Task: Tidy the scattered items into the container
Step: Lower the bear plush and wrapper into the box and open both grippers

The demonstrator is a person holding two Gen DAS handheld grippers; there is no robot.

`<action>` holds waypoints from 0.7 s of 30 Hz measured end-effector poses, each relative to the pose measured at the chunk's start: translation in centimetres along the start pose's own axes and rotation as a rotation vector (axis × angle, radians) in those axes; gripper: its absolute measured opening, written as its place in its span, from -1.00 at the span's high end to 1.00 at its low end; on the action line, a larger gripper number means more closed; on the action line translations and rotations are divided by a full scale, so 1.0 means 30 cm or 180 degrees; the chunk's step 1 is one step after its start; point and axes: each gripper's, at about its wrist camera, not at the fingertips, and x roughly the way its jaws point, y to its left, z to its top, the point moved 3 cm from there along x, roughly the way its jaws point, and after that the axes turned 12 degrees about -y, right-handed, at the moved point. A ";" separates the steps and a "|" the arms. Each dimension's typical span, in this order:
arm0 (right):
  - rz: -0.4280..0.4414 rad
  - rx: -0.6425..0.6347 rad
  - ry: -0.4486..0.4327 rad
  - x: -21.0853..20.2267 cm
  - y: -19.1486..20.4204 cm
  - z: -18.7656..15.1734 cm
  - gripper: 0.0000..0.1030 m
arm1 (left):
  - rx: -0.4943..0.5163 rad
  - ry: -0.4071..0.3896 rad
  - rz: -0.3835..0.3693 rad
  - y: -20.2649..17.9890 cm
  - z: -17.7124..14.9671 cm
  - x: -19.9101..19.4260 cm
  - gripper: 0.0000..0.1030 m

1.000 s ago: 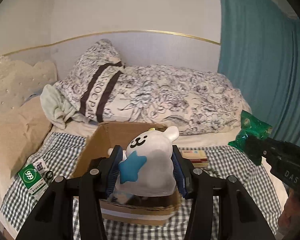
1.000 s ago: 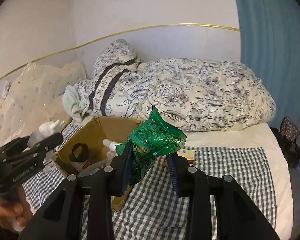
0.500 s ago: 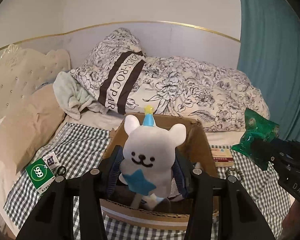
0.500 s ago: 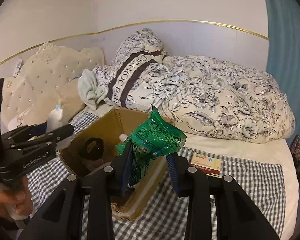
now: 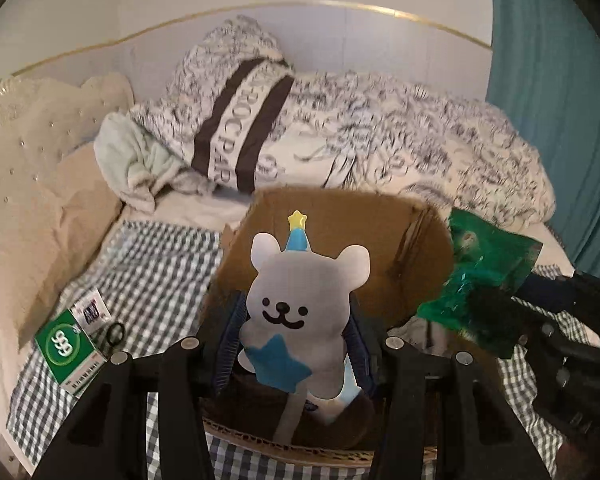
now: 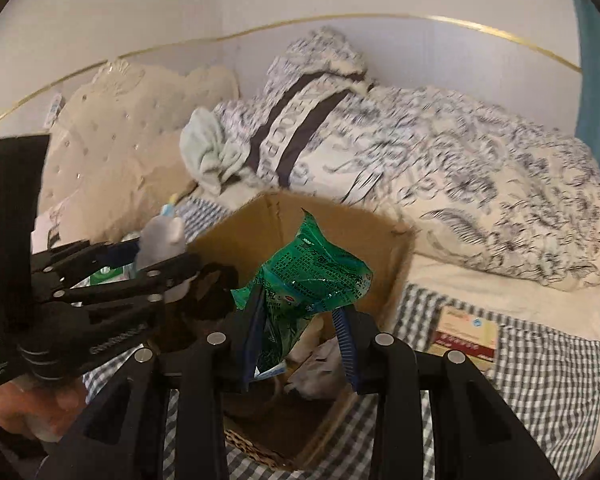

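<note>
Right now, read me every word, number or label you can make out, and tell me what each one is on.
"999": green box on the checked cloth.
"ROCPAR", start cut off: striped pillow.
Green packet in the right gripper: print too blurred.
Tan box: unreadable.
Left gripper lettering: blurred.

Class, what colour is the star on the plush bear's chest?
Blue; the star on the plush bear shows best in the left wrist view.

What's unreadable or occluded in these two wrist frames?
- Box contents: right wrist view, hidden by the green packet and fingers.
- Plush bear lower body: left wrist view, behind fingers.
- Pillow lettering: motion-blurred.
- Small box print: too small.
</note>
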 end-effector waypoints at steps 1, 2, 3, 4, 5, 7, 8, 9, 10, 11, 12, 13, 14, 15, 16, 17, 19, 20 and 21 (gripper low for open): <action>0.0022 -0.0018 0.0055 0.023 0.005 -0.011 0.35 | 0.0006 0.0023 0.0011 0.002 -0.007 0.013 0.05; 0.0039 -0.0031 0.0102 0.041 0.008 -0.022 0.35 | 0.0015 0.0043 0.0027 0.003 -0.013 0.025 0.05; 0.0053 -0.0037 0.0142 0.056 0.008 -0.033 0.35 | 0.0014 0.0062 0.0038 0.005 -0.020 0.038 0.05; 0.0064 -0.0038 0.0181 0.071 0.008 -0.047 0.35 | 0.0013 0.0082 0.0042 0.005 -0.026 0.049 0.05; 0.0069 -0.0034 0.0216 0.083 0.006 -0.063 0.35 | 0.0015 0.0130 0.0043 0.004 -0.035 0.067 0.05; 0.0092 -0.0007 0.0299 0.108 0.002 -0.089 0.35 | 0.0031 0.0200 0.0035 0.000 -0.049 0.093 0.05; 0.0100 0.0000 0.0322 0.118 0.001 -0.096 0.35 | 0.0051 0.0238 0.0047 -0.002 -0.060 0.108 0.05; 0.0113 0.0005 0.0347 0.129 0.000 -0.103 0.35 | 0.0060 0.0258 0.0049 -0.004 -0.068 0.117 0.05; 0.0127 0.0009 0.0366 0.138 -0.001 -0.107 0.35 | 0.0064 0.0276 0.0047 -0.005 -0.074 0.126 0.05; 0.0137 0.0010 0.0378 0.142 -0.002 -0.110 0.35 | 0.0067 0.0297 0.0054 -0.006 -0.080 0.135 0.05; 0.0144 0.0009 0.0385 0.147 -0.002 -0.112 0.35 | 0.0066 0.0315 0.0059 -0.007 -0.085 0.141 0.05; 0.0150 0.0009 0.0393 0.153 -0.003 -0.113 0.35 | 0.0065 0.0325 0.0065 -0.008 -0.087 0.146 0.05; 0.0158 0.0011 0.0407 0.157 -0.003 -0.116 0.34 | 0.0061 0.0341 0.0065 -0.008 -0.091 0.152 0.05; 0.0164 0.0009 0.0428 0.162 -0.003 -0.121 0.34 | 0.0058 0.0349 0.0062 -0.009 -0.094 0.155 0.05; 0.0162 0.0001 0.0452 0.167 -0.002 -0.129 0.33 | 0.0061 0.0355 0.0062 -0.012 -0.096 0.156 0.05; 0.0154 -0.0008 0.0462 0.170 -0.003 -0.133 0.32 | 0.0064 0.0355 0.0063 -0.013 -0.097 0.156 0.03; 0.0147 -0.0017 0.0473 0.174 -0.004 -0.141 0.32 | 0.0066 0.0343 0.0070 -0.015 -0.094 0.153 -0.01; 0.0144 -0.0021 0.0475 0.174 -0.003 -0.143 0.32 | 0.0066 0.0335 0.0064 -0.016 -0.090 0.149 -0.02; 0.0135 -0.0031 0.0466 0.172 -0.002 -0.143 0.32 | 0.0064 0.0325 0.0059 -0.016 -0.087 0.145 -0.02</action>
